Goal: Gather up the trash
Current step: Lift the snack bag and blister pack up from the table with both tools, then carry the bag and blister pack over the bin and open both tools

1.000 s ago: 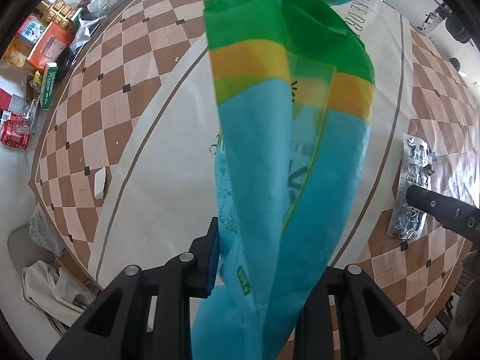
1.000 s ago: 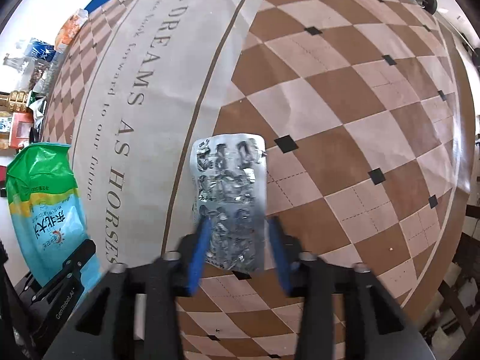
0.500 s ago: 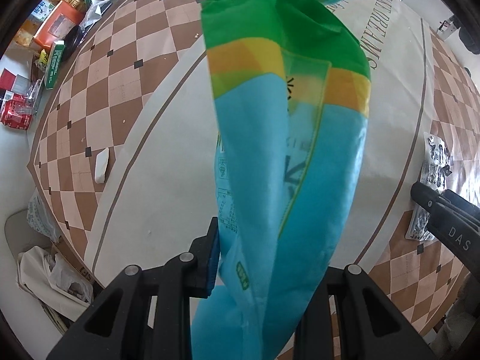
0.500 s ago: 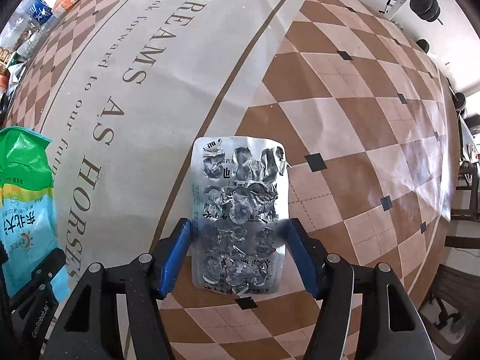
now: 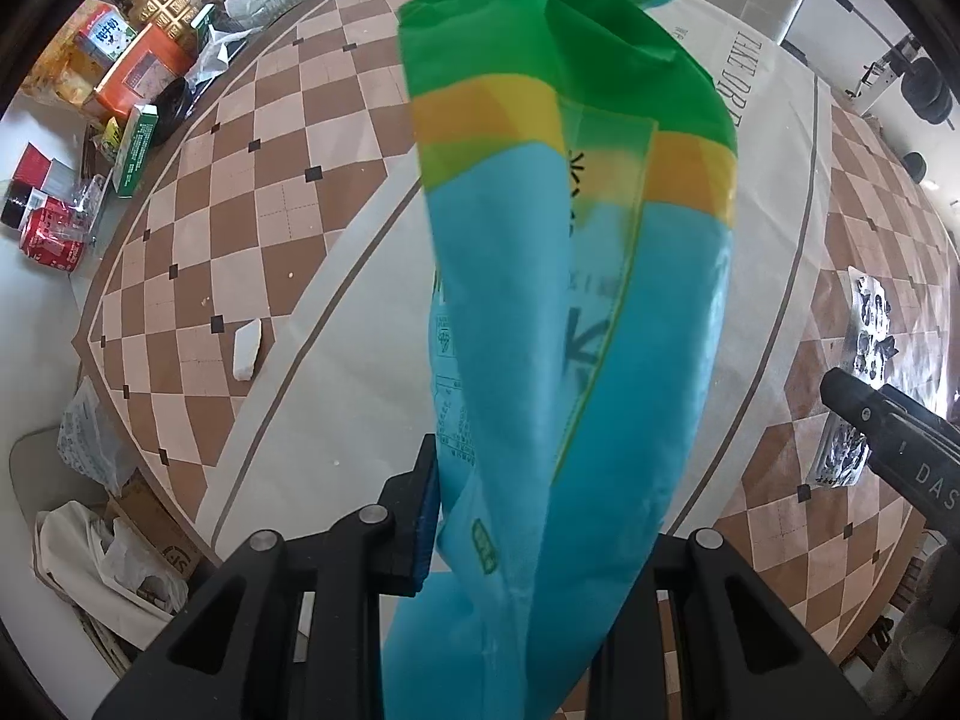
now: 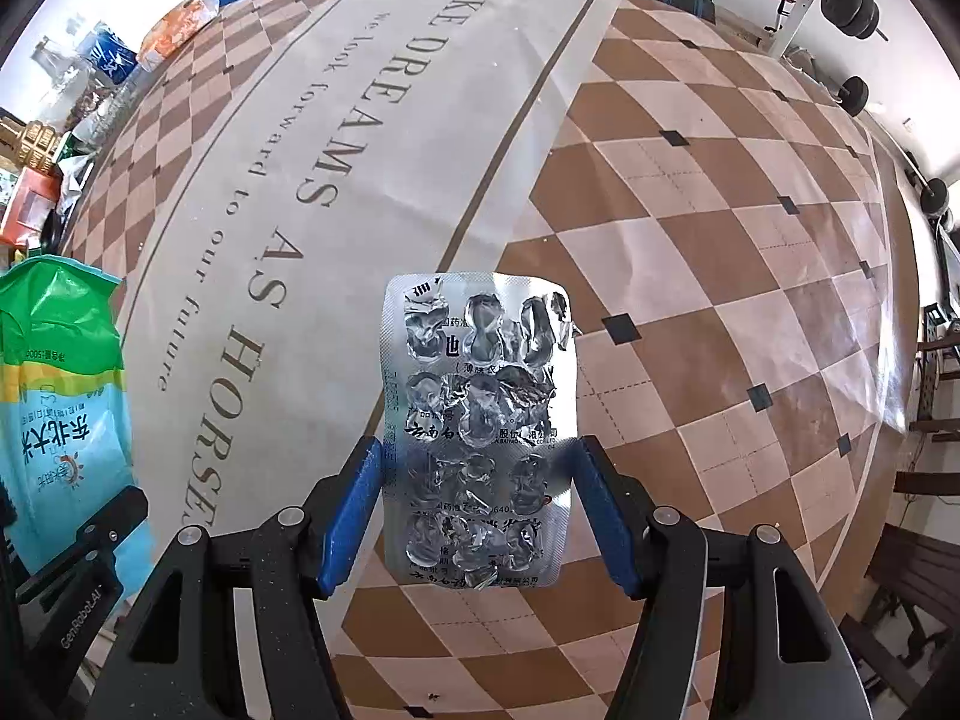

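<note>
- A person working two handheld grippers clears litter from a table spread with a brown-and-cream checked cloth printed "TAKE DREAMS AS HORSES."
- The left gripper is clamped on an empty blue, yellow and green plastic bag, which stands up from the jaws well clear of the cloth; its far pad is hidden behind the bag.
- The right gripper stands wide, its blue pads on either side of a spent foil blister pack lying flat on the checked part of the cloth. A sliver of cloth shows between each pad and the pack's edge, so nothing appears to be gripped.
- The step in hand looks to be the pick-up of the blister pack, with the bag already collected.
- The next move would call for closing the pads squarely on the pack's long edges; thin and flat, it may buckle or slide rather than lift, so a low, level approach seems wise.
- A small white scrap lies well apart on the far left of the cloth, likely another item to gather.
- Boxes, a red can and packets crowd the table's left edge; whether any are trash cannot be told.
</note>
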Demonstrator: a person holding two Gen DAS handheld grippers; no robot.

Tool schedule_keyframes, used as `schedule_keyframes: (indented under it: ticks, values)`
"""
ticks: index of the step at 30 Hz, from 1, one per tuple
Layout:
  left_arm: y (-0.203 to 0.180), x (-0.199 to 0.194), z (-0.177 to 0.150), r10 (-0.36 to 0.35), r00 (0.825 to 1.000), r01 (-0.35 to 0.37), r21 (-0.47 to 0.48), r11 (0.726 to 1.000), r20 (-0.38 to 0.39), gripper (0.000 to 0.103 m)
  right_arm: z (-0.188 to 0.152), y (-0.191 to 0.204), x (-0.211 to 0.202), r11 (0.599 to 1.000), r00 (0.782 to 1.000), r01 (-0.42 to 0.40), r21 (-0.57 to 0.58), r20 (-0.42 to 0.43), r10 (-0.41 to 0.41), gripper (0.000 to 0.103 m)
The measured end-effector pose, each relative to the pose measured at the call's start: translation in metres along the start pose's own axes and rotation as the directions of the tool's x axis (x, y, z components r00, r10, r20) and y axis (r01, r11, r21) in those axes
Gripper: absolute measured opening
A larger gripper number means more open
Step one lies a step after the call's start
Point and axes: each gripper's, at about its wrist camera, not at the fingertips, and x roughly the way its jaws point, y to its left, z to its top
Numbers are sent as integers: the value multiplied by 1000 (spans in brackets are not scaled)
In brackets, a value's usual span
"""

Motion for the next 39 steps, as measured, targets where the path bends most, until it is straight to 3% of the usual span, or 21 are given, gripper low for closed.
schedule_keyframes:
  ticks: [9,17,24,29,34,39]
  values:
    - [11,-48,-17,-41,995,39,23,999,86,24,-14,7,-51,997,994,-76,-26,70,78,67]
    - [47,-94,-72,-87,983,78,58,995,165,24,-62,43,-77,994,987,-107,-30,118,110,67]
    - [93,-110,-155,-121,973,106,90,990,194,24,-161,62,-119,991,975,-132,0,179,130,67]
    - [126,-100,-221,-142,978,127,101,987,155,24,-246,83,-128,988,973,-152,29,180,144,67]
    - [145,-64,-277,-141,988,134,98,986,59,24,-334,102,-109,988,983,-152,25,104,149,67]
    - [157,4,-314,-164,983,168,45,985,-83,24,-404,103,-60,990,990,-140,22,-29,141,67]
